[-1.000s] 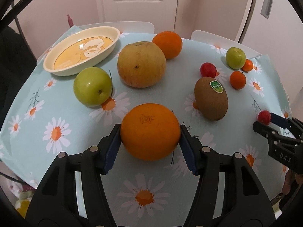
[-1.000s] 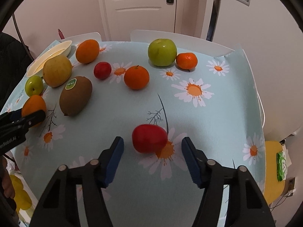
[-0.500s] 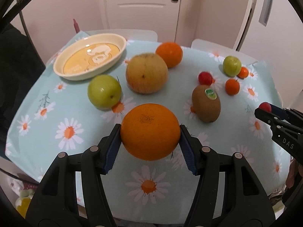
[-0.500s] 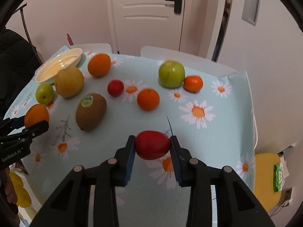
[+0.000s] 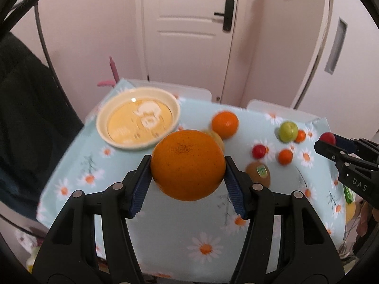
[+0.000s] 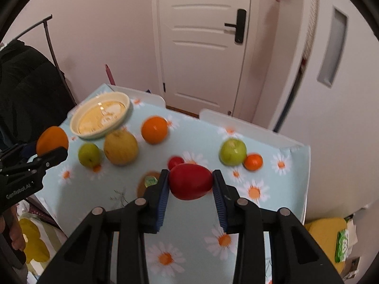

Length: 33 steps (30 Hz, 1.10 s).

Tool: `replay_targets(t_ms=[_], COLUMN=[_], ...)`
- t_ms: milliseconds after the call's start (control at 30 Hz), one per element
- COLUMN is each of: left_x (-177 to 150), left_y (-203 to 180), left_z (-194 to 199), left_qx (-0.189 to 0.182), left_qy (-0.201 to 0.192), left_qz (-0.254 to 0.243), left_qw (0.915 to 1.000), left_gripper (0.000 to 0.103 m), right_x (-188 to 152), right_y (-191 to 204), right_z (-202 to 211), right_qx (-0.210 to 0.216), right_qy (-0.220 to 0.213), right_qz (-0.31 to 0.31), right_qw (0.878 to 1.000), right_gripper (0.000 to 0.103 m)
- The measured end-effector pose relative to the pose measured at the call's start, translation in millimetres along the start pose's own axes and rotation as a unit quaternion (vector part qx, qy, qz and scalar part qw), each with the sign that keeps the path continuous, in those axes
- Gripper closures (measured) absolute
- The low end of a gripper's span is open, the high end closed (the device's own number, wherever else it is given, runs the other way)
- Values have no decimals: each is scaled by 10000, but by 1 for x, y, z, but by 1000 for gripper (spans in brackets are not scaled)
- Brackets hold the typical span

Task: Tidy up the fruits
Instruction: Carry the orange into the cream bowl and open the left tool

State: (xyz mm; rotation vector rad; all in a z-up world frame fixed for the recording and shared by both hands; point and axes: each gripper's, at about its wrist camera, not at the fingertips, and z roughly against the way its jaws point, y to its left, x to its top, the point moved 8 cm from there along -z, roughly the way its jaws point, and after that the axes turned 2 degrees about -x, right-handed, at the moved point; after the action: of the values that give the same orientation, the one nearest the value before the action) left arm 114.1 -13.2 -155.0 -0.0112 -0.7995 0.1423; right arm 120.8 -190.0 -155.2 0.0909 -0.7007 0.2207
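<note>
The left gripper (image 5: 188, 165) is clamping its blue-padded fingers (image 5: 139, 189) on a large orange (image 5: 187, 164), holding it in the air above the desk (image 5: 165, 224), which is wearing a pale blue cloth printed with daisies. The right gripper (image 6: 190, 181) is squeezing its fingers (image 6: 219, 201) on a small red fruit (image 6: 190, 181), also clear of the cloth.

White lettering is showing on both tools: "DAS" on the right gripper's side in the left wrist view, and "GenRobot.AI" on the left gripper's body in the right wrist view.

A cream dish (image 5: 138, 125) with a yellow cartoon print inside is sitting at the desk's far left corner. Near it a small green apple (image 6: 89, 155) and a yellow pear (image 6: 120, 147) are lying side by side, with a second orange (image 6: 154, 129) just beyond. A kiwi (image 5: 258, 174) is carrying a green sticker (image 5: 261, 170) whose writing is too blurred to read. Toward the far right edge a larger green apple (image 6: 233, 152) is touching a small tangerine (image 6: 253, 162).
</note>
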Motion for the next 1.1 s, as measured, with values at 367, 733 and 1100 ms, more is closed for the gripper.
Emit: replay_targets(t_ms=[367,733,1100], left_x=[60,95,93], left_y=[54,104,128], left_z=[-26,-99,-176], left_qx=[-57,-211,-402], left_qy=[-116,120,549], left_qz=[-294,-643,-867], left_qw=[9995,9976,9939], left_gripper=[39,39,39], right_x=[60,116,138], right_y=[54,111,137], right_z=[-21,-89,-157], right_qx=[154,160,53], right_qy=[-55,87,356], right_qz=[-182,-362,-457], right_qw=[9997,9992,9983], right_gripper=[70,70,70])
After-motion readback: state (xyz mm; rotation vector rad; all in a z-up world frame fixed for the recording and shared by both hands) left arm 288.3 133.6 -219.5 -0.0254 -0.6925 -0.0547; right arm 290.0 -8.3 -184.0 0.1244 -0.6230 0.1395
